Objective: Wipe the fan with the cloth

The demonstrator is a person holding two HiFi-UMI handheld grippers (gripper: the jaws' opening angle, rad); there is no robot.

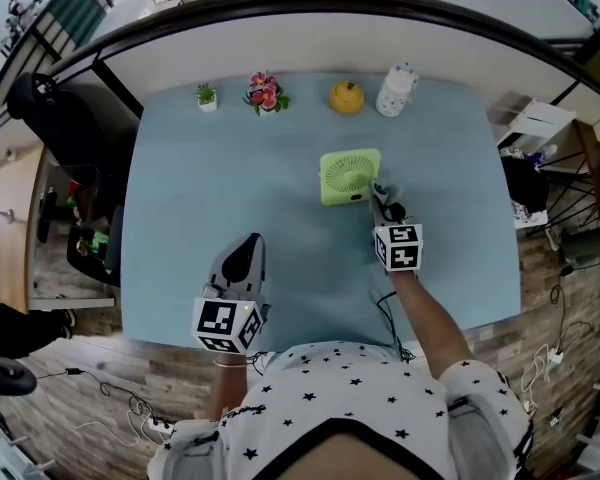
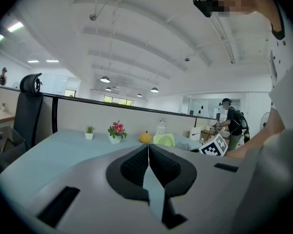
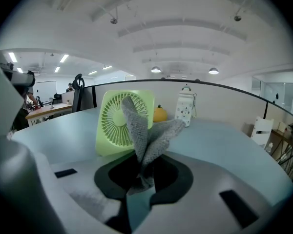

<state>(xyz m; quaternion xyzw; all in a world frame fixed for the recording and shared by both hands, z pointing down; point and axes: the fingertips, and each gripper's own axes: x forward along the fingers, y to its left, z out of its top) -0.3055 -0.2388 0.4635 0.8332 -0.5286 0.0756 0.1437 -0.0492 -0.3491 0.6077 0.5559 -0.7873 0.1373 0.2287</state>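
A small square green fan (image 1: pixel 349 176) stands upright in the middle of the light blue table (image 1: pixel 210 198). My right gripper (image 1: pixel 384 203) is just right of the fan's front, shut on a grey cloth (image 1: pixel 381 195). In the right gripper view the cloth (image 3: pixel 146 133) sticks up from the jaws and overlaps the fan (image 3: pixel 118 122) grille, close to it; contact is unclear. My left gripper (image 1: pixel 248 253) rests low near the table's front left, shut with nothing in it. The left gripper view shows the fan (image 2: pixel 164 140) far off.
Along the table's back edge stand a tiny potted plant (image 1: pixel 207 96), a pot of pink flowers (image 1: pixel 266 92), an orange pumpkin-like ornament (image 1: pixel 347 97) and a white patterned bottle (image 1: pixel 397 90). A partition wall (image 1: pixel 310 38) runs behind them. A black chair (image 1: pixel 40 103) is at the left.
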